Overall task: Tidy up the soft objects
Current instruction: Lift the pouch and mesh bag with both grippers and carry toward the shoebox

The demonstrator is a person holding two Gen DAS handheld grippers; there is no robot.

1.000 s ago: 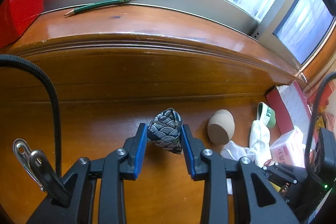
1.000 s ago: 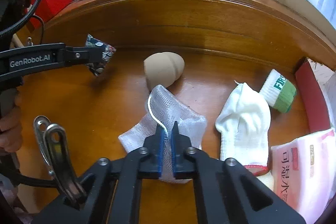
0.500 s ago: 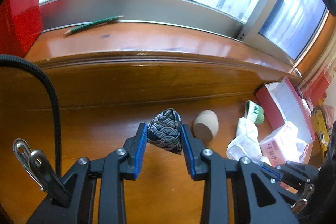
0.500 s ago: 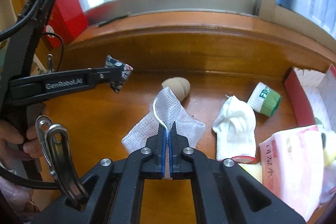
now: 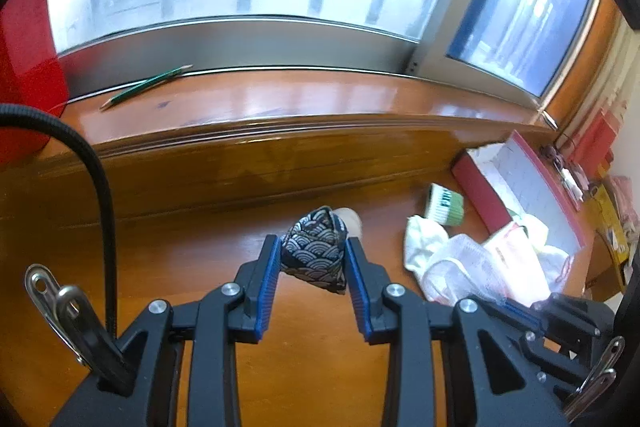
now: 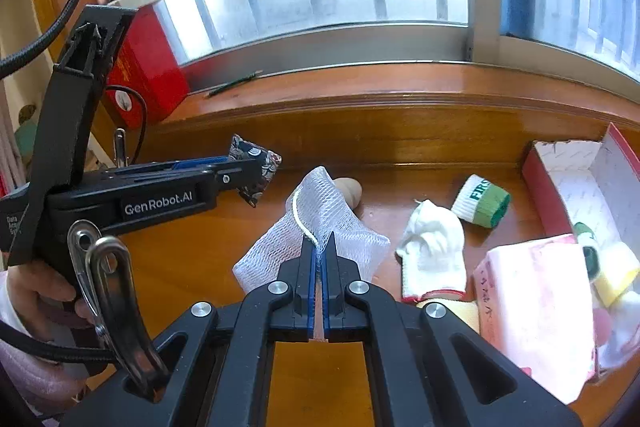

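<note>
My left gripper is shut on a dark blue wave-patterned fabric pouch, held above the wooden table. From the right wrist view the same pouch sticks out of the left gripper at the left. My right gripper is shut on a white mesh bag, lifted off the table; the mesh bag also shows at the right of the left wrist view. A beige rounded soft object lies on the table, half hidden behind the mesh.
A white sock and a green-and-white rolled sock lie right of centre. A pink tissue pack and an open red box sit at the far right. A pencil rests on the window ledge beside a red box.
Both grippers have risen from the table, each carrying its item. The mesh bag now hangs clear of the surface, and more of the window fills both views.
</note>
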